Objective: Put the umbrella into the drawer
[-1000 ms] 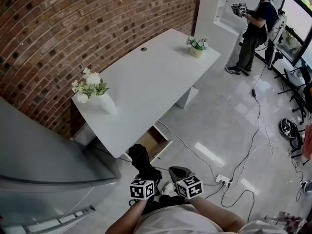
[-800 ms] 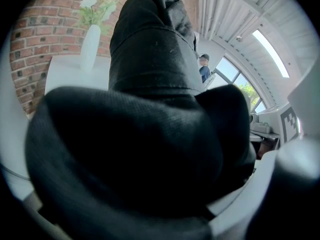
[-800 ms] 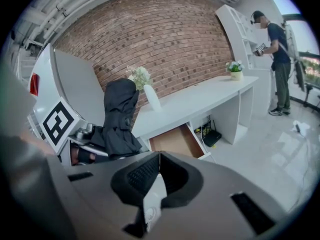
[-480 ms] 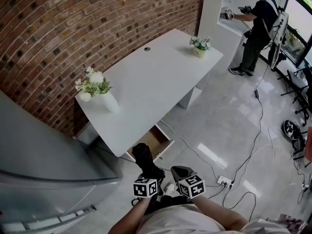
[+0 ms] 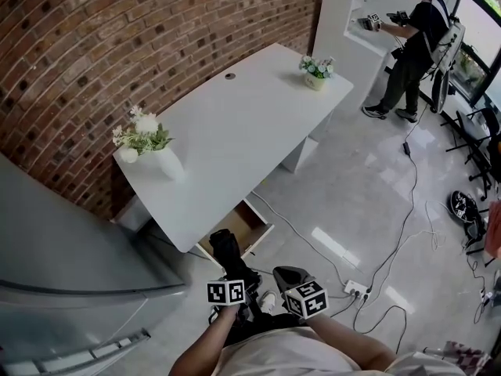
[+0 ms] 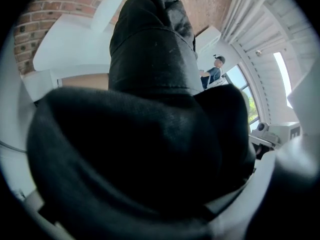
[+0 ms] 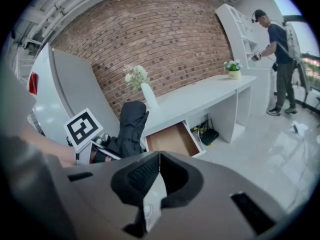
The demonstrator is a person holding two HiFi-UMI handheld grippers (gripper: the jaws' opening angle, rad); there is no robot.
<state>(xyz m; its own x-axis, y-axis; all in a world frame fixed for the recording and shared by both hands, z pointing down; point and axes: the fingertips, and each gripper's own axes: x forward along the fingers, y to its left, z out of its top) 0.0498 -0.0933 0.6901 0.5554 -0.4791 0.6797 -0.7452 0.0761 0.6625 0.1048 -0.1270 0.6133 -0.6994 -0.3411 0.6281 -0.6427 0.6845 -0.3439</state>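
Note:
A black folded umbrella [image 5: 226,254] stands out of my left gripper [image 5: 237,277], which is shut on its lower part; it points at the open wooden drawer [image 5: 241,229] under the white desk [image 5: 235,131]. The umbrella [image 6: 150,59] fills the left gripper view and hides the jaws. From the right gripper view I see the umbrella [image 7: 131,126] just left of the drawer [image 7: 172,139], whose bare inside shows. My right gripper [image 7: 159,155] is shut with nothing in it, and sits beside the left one [image 5: 288,277].
A vase of white flowers [image 5: 149,147] and a small flower pot [image 5: 316,72] stand on the desk. Cables and a power strip [image 5: 354,290] lie on the floor at right. A person [image 5: 415,37] stands at the far shelves. A grey panel [image 5: 63,257] is at my left.
My left gripper has dipped a little and rolled, with the umbrella in it. The right gripper has stayed put. The far person has shifted stance.

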